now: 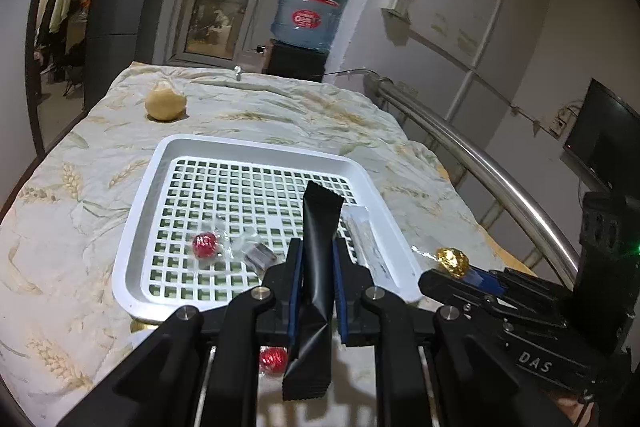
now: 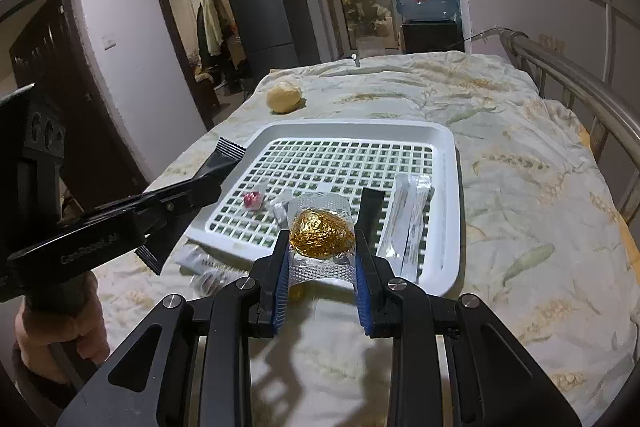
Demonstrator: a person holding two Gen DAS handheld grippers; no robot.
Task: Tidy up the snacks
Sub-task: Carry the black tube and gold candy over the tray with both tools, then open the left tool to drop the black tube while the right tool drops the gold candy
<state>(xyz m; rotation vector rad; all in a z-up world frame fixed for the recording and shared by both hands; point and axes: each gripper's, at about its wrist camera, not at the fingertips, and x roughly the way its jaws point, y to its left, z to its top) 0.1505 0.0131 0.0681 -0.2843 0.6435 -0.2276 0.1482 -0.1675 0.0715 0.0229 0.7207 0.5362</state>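
Left gripper [image 1: 318,267]: fingers pinched on a black sachet [image 1: 316,247], gripped about mid-length, its upper end standing above the near part of the tray [image 1: 256,147] and its lower end hanging below the fingers. The sachet appears light and limp; its film is creased under the grip and probably slick, so a hold across the flat middle, as here, seems safer than one at a crimped end.

Tray, white with a slotted floor, lying on a quilt [image 1: 60,227]: it holds a red sweet [image 1: 205,245] and a clear-wrapped piece [image 1: 258,255] near the front, and long clear packets [image 2: 408,223] along the right wall. A second red sweet [image 1: 273,359] lies on the quilt just short of the tray's near rim, partly hidden by the left gripper. A tan round object [image 1: 165,102], unidentified, sits on the quilt beyond the tray, well apart from it.

Right gripper [image 2: 322,259]: fingers closed on the clear wrapper of a gold-foil sweet [image 2: 322,233], held over the tray's near edge. The foil ball looks light but easily dented, and the wrapper springy; gripping the wrapper's sides rather than the ball itself spares the foil. Both loads appear ready for release into the tray.
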